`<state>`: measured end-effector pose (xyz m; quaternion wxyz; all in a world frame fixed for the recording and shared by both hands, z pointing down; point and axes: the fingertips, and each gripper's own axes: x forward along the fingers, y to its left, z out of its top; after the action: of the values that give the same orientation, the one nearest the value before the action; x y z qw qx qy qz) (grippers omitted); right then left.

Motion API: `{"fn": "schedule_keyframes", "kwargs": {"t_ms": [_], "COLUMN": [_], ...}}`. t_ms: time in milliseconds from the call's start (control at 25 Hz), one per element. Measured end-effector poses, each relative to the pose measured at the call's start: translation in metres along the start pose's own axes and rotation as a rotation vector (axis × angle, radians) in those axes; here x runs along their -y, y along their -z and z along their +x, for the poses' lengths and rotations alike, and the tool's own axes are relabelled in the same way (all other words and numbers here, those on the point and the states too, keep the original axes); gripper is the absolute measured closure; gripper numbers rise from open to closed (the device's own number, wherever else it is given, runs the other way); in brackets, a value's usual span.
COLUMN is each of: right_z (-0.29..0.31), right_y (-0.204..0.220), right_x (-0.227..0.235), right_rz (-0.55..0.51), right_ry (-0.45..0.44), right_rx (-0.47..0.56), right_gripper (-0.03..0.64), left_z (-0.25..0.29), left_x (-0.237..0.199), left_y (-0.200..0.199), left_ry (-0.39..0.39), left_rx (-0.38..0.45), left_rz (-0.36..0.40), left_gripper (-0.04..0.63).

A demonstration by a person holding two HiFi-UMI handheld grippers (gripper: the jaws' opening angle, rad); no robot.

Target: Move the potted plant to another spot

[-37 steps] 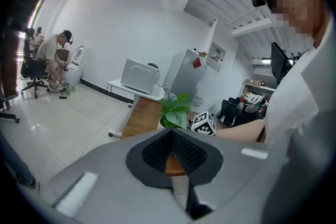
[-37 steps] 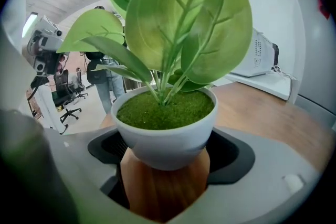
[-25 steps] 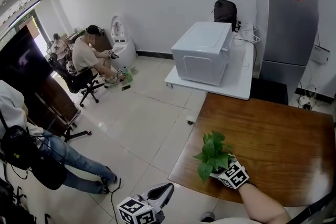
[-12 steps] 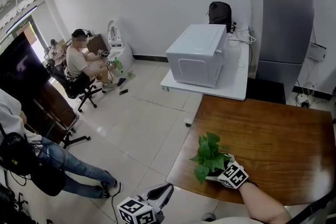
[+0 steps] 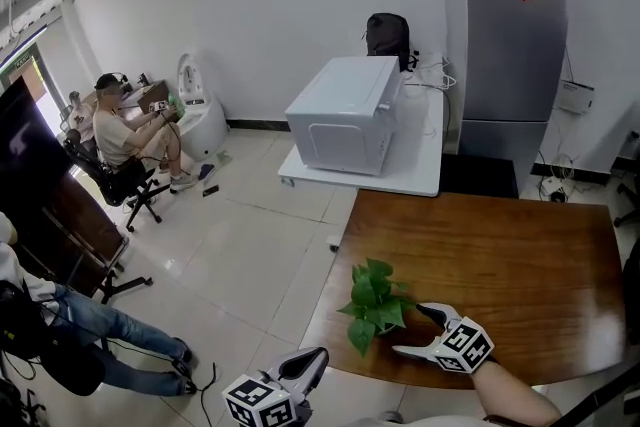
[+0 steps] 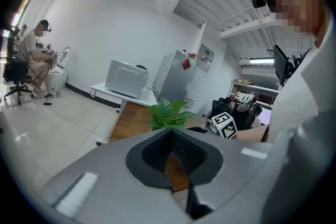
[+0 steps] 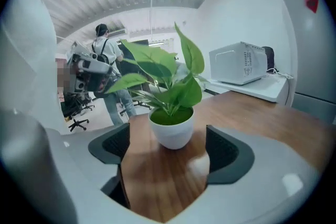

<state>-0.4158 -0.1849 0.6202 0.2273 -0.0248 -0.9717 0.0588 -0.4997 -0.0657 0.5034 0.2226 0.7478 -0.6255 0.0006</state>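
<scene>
The potted plant, green leaves in a small white pot, stands upright near the front left corner of the brown wooden table. My right gripper hovers just to its right, open. Its jaws have just been closing a little. The pot stands at their mouth with a gap on each side, and neither dark pad touches it. My left gripper is low at the view's bottom, off the table's front left edge. It is shut with nothing in it and points toward the plant.
A white microwave sits on a low white table beyond the wooden one, next to a silver fridge. One person sits on a chair at far left. Another person stands at lower left on the tiled floor.
My right gripper has let go of the pot and drawn back up and to the right. The plant stays on the table. The left gripper has barely shifted.
</scene>
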Motion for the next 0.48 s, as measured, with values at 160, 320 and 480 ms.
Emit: {"fn": "schedule_keyframes", "kwargs": {"t_ms": [160, 320, 480], "right_z": [-0.047, -0.079, -0.100], "right_y": [-0.032, -0.060, -0.071], "right_x": [-0.018, -0.043, -0.065], "right_rz": [0.009, 0.022, 0.043], "right_ry": [0.022, 0.007, -0.017], "right_rx": [0.110, 0.209, 0.236], "right_gripper": [0.317, 0.611, 0.611], "left_z": [0.010, 0.020, 0.027], "left_x": [0.019, 0.044, 0.066], "left_y": [-0.001, -0.002, 0.000], "left_ry": [0.052, 0.113, 0.161], "left_rx": [-0.009, -0.017, -0.027], "left_rz": [0.011, 0.028, 0.032], "left_gripper": [0.598, 0.598, 0.598]}}
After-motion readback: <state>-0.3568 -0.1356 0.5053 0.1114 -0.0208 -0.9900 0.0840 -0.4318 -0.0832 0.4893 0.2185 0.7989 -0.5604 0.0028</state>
